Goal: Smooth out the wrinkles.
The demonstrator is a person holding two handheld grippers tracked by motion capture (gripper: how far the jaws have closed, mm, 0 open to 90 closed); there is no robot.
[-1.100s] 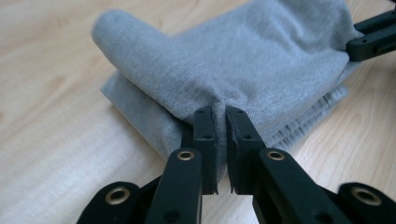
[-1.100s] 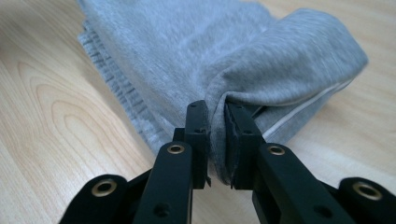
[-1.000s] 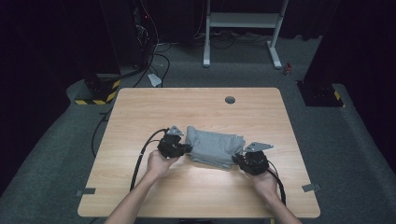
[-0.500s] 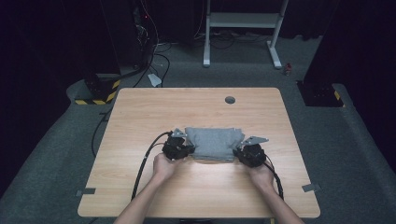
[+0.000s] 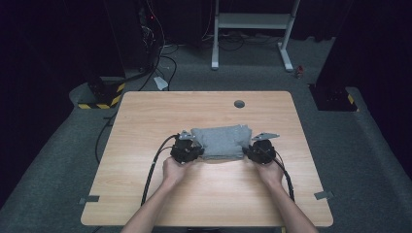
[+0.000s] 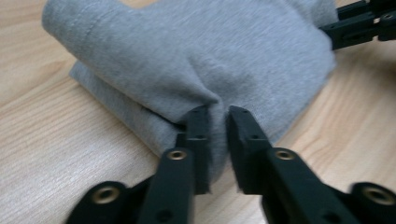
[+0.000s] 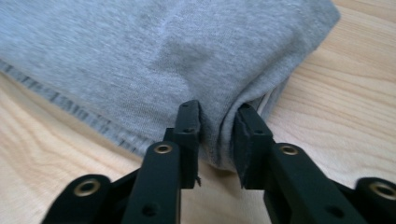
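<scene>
While I hold both tools at the folded grey cloth [image 5: 221, 142], the high view shows the left gripper [image 5: 194, 151] at the cloth's left end and the right gripper [image 5: 248, 152] at its right end, with the cloth lying between them on the wooden table [image 5: 145, 116].

Left gripper view: the left gripper [image 6: 218, 116] has a pinched ridge of cloth [image 6: 187, 51] between its two black jaws. The jaws have just been opening; a narrow gap stands between the pads, fabric bunched in it, and I cannot tell whether the pads press on it. Beyond the cloth, at upper right of this tool's view, part of the other gripper shows.

Right gripper view: the right gripper [image 7: 218, 114] straddles a fold at the cloth's [image 7: 163, 46] corner. Its jaws have likewise just been opening, with fabric hanging down between them; whether the pads press on it I cannot tell. A stitched hem runs off to the left of this tool, flat on the table [image 7: 336, 102].
</scene>
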